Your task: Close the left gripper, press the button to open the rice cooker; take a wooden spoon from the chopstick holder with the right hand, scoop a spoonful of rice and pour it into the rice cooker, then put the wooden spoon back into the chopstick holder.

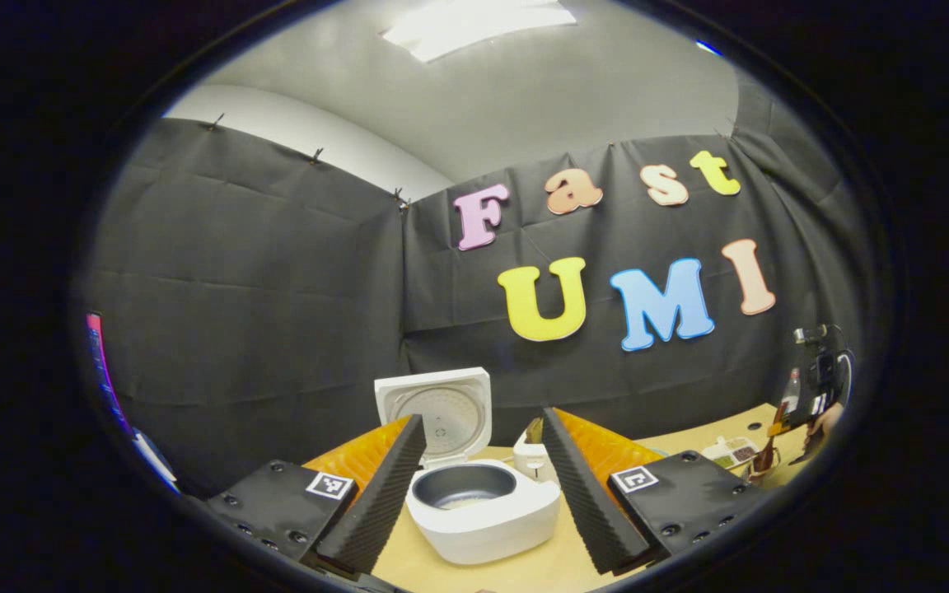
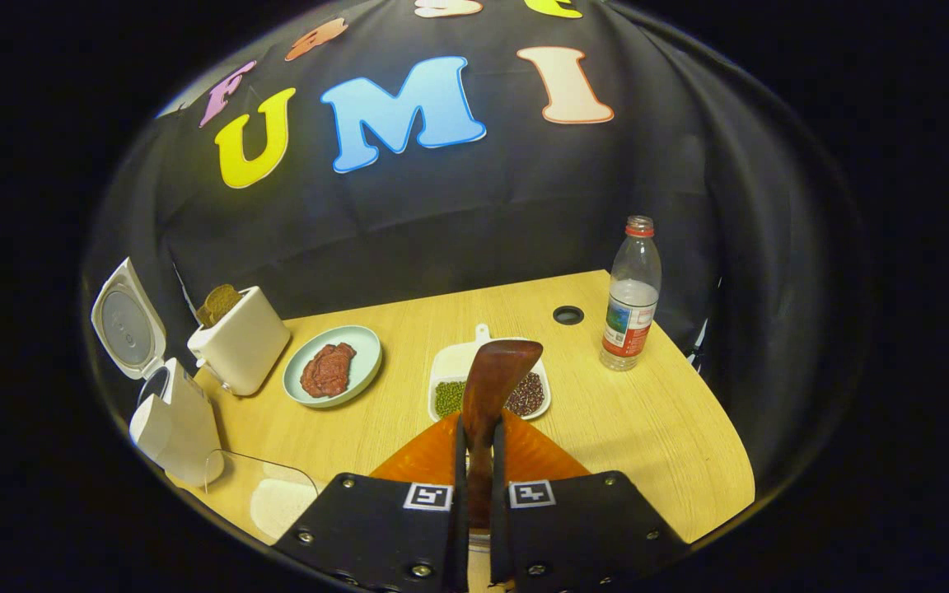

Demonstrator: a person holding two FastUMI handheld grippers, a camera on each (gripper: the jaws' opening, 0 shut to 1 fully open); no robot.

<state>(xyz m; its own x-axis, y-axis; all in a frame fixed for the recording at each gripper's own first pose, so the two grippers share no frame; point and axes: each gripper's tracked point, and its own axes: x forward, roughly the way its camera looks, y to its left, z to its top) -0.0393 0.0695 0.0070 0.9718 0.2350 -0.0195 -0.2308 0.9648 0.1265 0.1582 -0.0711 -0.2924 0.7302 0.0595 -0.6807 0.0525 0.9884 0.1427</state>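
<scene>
In the right gripper view, the right gripper (image 2: 474, 461) pinches the spoon (image 2: 493, 387) by its handle, both fingers pressed on it. The spoon's long axis runs straight out along the fingers, bowl end farthest from the camera and raised over the tray (image 2: 451, 362) of green and dark beans. Low at the left sits a clear container (image 2: 264, 486) with white rice in it, on the table (image 2: 647, 420). Farther left stands the cooker (image 2: 170, 424), lid (image 2: 124, 321) swung up. Behind it are a toaster (image 2: 240, 350) with a slice of bread, then a plate (image 2: 363, 362) with a reddish piece of food. At the far right stands a bottle (image 2: 631, 301).

In the left gripper view, the left gripper (image 1: 483, 478) has its fingers spread wide with nothing between them. The cooker (image 1: 483, 506) lies just ahead between them, its lid (image 1: 435, 408) upright and a little rice on the pot floor. Far right, a hand (image 1: 827, 422) holds the other gripper.
</scene>
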